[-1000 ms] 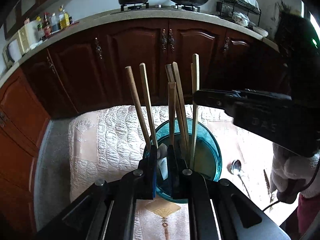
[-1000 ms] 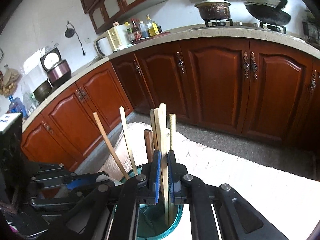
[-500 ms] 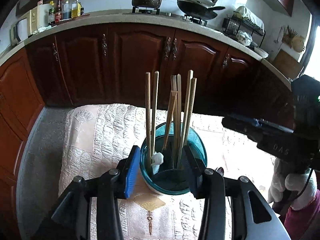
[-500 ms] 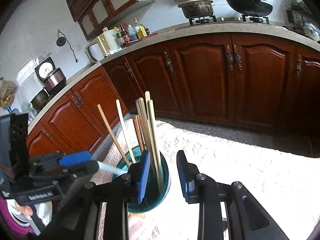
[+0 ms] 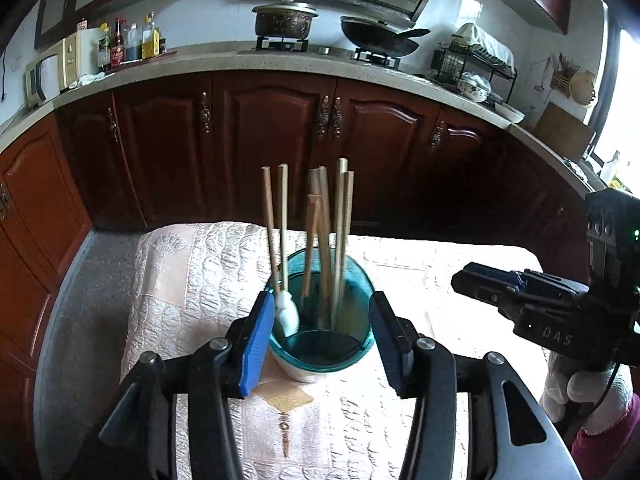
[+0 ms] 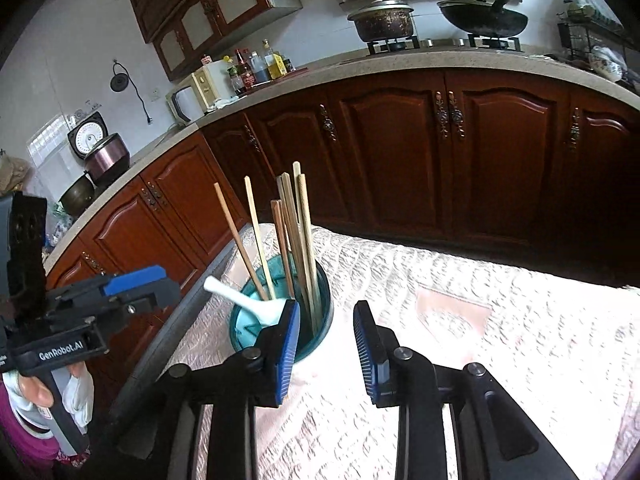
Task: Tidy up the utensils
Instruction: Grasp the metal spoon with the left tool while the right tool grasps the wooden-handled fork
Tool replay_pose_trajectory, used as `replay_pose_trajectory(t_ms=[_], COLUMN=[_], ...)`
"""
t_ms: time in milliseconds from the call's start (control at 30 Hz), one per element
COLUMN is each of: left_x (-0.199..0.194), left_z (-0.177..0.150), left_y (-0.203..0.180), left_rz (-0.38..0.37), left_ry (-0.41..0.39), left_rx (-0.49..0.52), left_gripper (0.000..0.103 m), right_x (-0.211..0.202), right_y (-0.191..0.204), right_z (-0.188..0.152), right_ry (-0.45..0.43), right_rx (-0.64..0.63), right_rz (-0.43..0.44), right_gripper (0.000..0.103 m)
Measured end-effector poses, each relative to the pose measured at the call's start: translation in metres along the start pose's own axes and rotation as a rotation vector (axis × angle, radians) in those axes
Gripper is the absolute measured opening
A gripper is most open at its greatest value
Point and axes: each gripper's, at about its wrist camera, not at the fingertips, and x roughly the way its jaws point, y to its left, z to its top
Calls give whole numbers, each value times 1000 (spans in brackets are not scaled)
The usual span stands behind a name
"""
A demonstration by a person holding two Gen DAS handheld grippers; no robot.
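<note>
A teal cup (image 5: 320, 356) stands on the cream quilted tablecloth (image 5: 192, 280). It holds several wooden chopsticks (image 5: 316, 232) upright and a white spoon (image 5: 286, 312) leaning on its left rim. My left gripper (image 5: 320, 328) is drawn back just short of the cup, its jaws opening. The cup shows between the blue pads, which do not touch it. In the right wrist view the cup (image 6: 322, 328), chopsticks (image 6: 296, 232) and spoon (image 6: 240, 300) sit just left of my right gripper (image 6: 326, 316), which is open and holds nothing.
Dark red cabinets (image 5: 272, 140) and a stone counter with a pot (image 5: 284, 20), a wok (image 5: 380, 38) and bottles (image 5: 132, 42) run behind the table. Grey floor (image 5: 72, 300) lies to the left. A gloved hand (image 5: 580, 392) holds the right gripper (image 5: 466, 278).
Both grippers have opened and pulled back from the cup. The left one let go of the white spoon, the right one let go of a chopstick; both things now rest in the cup.
</note>
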Motion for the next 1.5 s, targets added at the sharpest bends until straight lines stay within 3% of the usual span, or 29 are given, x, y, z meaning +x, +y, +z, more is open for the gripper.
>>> replay_pose_trajectory(t_ms=[433, 733, 933, 1200, 1367, 1500], left_x=[-10, 4, 40, 94, 136, 169], left_z=[-7, -17, -41, -76, -90, -93], left_y=[-52, -73, -88, -109, -116, -119], left_rz=[-56, -116, -149, -159, -139, -114], left_ry=[-14, 29, 124, 192, 248, 266], left_rx=[65, 62, 55, 61, 59, 45], left_gripper=[60, 61, 61, 61, 61, 61], right_x=[-57, -78, -60, -11, 12, 23], right_y=[-44, -91, -124, -151, -159, -163], right_z=[-46, -89, -124, -163, -172, -172], right_ry=[-6, 29, 114, 248, 294, 301], right_rx=[68, 164, 235, 270, 255, 239], right_rz=[-108, -182, -208, -197, -208, -210], right_gripper=[33, 33, 33, 32, 24, 11])
